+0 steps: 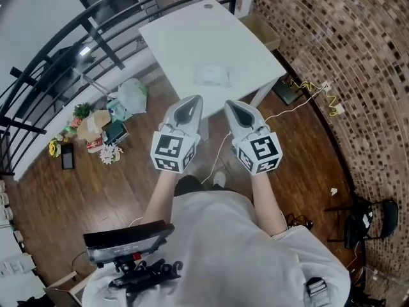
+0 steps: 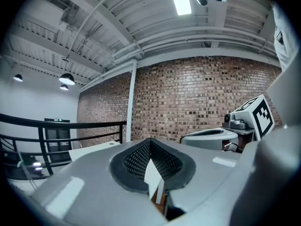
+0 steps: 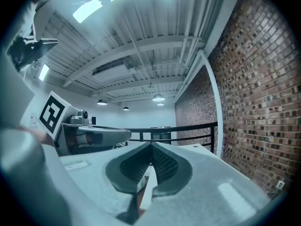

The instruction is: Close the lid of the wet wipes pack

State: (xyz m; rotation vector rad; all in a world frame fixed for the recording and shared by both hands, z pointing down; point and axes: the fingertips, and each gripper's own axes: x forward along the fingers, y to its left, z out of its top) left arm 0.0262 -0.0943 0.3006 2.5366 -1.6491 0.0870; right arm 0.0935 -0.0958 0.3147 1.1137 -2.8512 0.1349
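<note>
On the white rectangular table (image 1: 192, 37), you have one flat, pale wet wipes pack (image 1: 212, 75). Your left gripper (image 1: 190, 107) and right gripper (image 1: 236, 109) both press mesh-textured jaws together, empty.

Brick wall (image 1: 332, 37), white table (image 1: 192, 37) — dark wooden floor (image 1: 96, 190), black railing (image 1: 57, 43).
</note>
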